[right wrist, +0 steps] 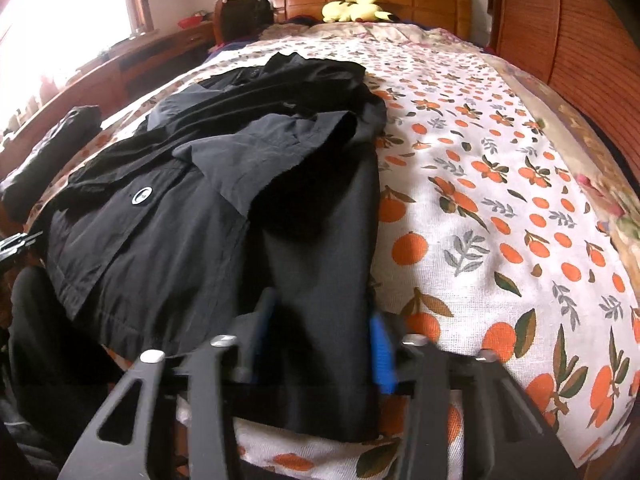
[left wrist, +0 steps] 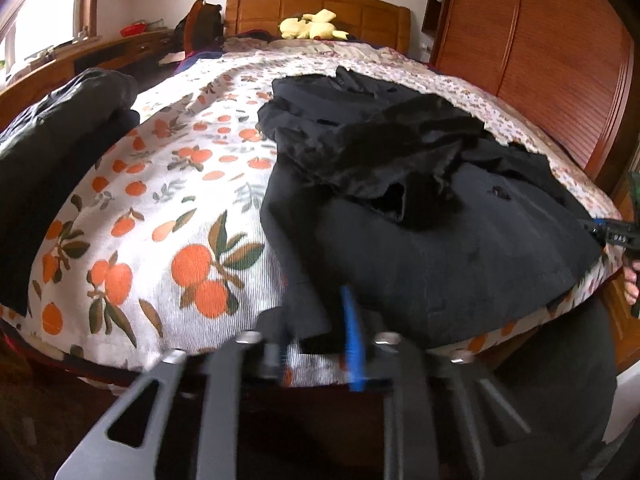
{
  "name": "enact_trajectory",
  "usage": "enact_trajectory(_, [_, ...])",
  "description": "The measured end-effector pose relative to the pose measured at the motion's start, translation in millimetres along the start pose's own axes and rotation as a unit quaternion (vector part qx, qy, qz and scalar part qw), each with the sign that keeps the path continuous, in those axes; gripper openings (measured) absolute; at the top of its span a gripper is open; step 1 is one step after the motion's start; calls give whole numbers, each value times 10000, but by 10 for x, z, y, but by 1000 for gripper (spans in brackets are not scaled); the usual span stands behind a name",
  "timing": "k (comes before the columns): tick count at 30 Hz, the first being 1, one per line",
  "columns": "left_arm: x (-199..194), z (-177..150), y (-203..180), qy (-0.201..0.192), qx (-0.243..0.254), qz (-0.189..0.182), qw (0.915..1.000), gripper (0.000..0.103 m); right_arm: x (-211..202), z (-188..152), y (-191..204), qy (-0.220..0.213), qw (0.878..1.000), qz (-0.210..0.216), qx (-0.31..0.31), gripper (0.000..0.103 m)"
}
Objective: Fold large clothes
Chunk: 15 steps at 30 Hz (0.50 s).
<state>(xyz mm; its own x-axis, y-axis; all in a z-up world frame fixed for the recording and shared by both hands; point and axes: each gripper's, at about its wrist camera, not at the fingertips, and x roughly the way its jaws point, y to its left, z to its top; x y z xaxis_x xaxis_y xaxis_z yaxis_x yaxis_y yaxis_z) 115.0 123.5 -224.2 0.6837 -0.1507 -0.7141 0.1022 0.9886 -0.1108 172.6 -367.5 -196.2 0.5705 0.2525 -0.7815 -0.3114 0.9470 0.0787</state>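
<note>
Left gripper (left wrist: 316, 344) is pinching the black coat (left wrist: 420, 240) hem, apparently, through blur. Right gripper (right wrist: 320, 344) jaws are straddling the hem, contact unclear. The coat is lying mid-frame; bare orange-print bedspread (right wrist: 500, 220) is extending right in the right-wrist view.

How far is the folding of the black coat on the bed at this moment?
Partly done: the black coat lies on the orange-print bedspread with a sleeve already laid across its front. In hand: the left gripper and the right gripper each have the near hem between their jaws. Left: bringing the hem up over the body and squaring the bundle. The coat is still long and loose.
</note>
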Motion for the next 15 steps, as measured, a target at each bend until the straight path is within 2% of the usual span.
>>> enact_trajectory(2, [-73,74,-11,-103,-16,-64,9999,7,-38,22,0,-52,10000,-5,-11,5])
enact_trajectory(6, [-287,305,-78,-462,23,-83,9989,5,-195,138,-53,-319,9989,316,156,3])
enact_trajectory(15, [-841,918,-290,-1370,64,-130,9905,4,-850,518,56,-1336,9894,524,227,1])
